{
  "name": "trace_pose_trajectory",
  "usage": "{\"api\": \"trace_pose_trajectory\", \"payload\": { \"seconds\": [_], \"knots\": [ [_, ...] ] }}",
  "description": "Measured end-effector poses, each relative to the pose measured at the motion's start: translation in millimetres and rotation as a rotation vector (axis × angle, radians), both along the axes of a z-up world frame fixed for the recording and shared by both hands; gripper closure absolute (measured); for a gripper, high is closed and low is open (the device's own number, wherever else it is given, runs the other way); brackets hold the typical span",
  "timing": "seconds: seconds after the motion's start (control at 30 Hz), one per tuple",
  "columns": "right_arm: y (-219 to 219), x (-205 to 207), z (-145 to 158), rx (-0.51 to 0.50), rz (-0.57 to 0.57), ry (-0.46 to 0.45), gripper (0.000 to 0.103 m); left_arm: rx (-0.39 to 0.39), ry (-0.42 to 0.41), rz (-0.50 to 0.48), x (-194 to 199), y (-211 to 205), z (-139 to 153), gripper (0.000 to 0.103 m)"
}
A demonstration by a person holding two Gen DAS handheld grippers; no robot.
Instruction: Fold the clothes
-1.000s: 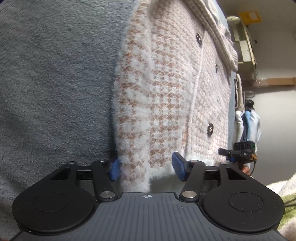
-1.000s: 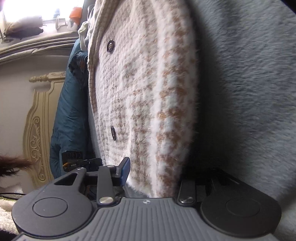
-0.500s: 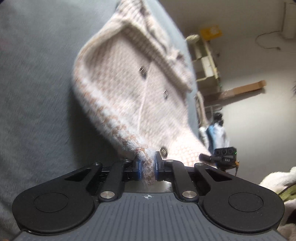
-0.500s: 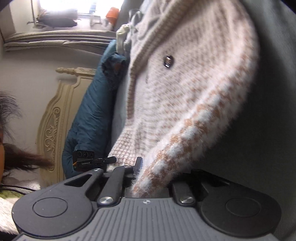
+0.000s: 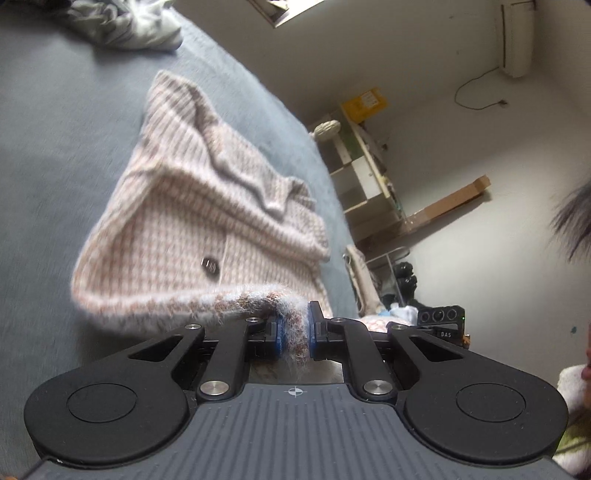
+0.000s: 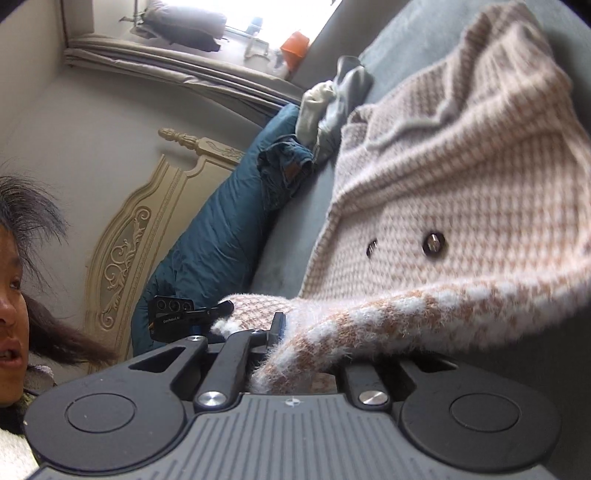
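A fuzzy pink-and-white houndstooth cardigan (image 5: 207,221) with dark buttons lies on a grey bed cover (image 5: 44,155). Its lower hem is lifted off the bed. My left gripper (image 5: 294,328) is shut on one corner of the fluffy hem, the fabric pinched between the blue pads. In the right wrist view the same cardigan (image 6: 461,192) hangs up from the bed, and my right gripper (image 6: 306,347) is shut on the other hem corner; the fabric covers its right finger. The collar end rests on the bed.
A crumpled grey and white garment (image 5: 122,26) lies at the far end of the bed. A teal padded jacket (image 6: 221,236) and small rolled clothes (image 6: 332,103) lie along the bed's edge by a carved headboard (image 6: 133,251). A person's head is close on the left.
Both grippers went from open around the hem to shut on it, then rose, lifting the cardigan's lower edge off the bed and toward the collar.
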State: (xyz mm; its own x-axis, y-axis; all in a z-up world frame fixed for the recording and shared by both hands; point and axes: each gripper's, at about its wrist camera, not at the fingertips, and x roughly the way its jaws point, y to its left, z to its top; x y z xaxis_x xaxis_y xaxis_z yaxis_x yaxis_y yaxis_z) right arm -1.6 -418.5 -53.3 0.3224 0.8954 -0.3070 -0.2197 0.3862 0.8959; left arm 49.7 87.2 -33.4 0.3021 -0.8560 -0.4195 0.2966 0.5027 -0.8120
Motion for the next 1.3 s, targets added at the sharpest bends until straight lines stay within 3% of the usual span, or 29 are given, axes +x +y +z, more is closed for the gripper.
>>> {"api": "trace_pose_trajectory", "payload": {
  "seconds": [0.3,0.5,0.6,0.67,0.7,0.73,0.77,0.8,0.9,1.03,1.2,1.3],
  "knots": [
    [-1,70,19,0.016,0.014,-0.083,0.094,0.002,-0.097,0.005,73,-24,17,0.093],
    [-25,133,28,0.027,-0.068,-0.118,0.095,0.010,-0.153,0.043,155,-47,27,0.093],
    [-50,171,20,0.050,-0.185,-0.087,0.094,0.051,-0.090,0.114,210,-67,15,0.089],
    [-72,193,-2,0.076,-0.295,-0.032,0.091,0.104,-0.002,0.198,240,-75,-9,0.086],
    [-85,202,-22,0.113,-0.366,0.035,0.081,0.128,0.049,0.256,252,-77,-23,0.084],
    [-97,209,-45,0.152,-0.433,0.112,0.060,0.130,0.090,0.298,258,-77,-38,0.078],
    [-108,214,-68,0.184,-0.499,0.182,0.053,0.134,0.116,0.319,261,-77,-50,0.075],
    [-117,215,-88,0.212,-0.558,0.232,0.053,0.153,0.131,0.343,259,-78,-58,0.070],
    [-129,202,-119,0.329,-0.649,0.254,0.054,0.152,0.059,0.366,242,-74,-61,0.063],
    [-136,189,-109,0.274,-0.679,0.185,0.048,0.124,-0.016,0.378,226,-61,-46,0.060],
    [-140,165,-98,0.293,-0.709,0.150,0.047,0.116,-0.092,0.387,206,-41,-9,0.050],
    [-134,143,-85,0.285,-0.646,0.116,0.047,0.132,-0.101,0.350,175,-25,4,0.043]
  ]
}}
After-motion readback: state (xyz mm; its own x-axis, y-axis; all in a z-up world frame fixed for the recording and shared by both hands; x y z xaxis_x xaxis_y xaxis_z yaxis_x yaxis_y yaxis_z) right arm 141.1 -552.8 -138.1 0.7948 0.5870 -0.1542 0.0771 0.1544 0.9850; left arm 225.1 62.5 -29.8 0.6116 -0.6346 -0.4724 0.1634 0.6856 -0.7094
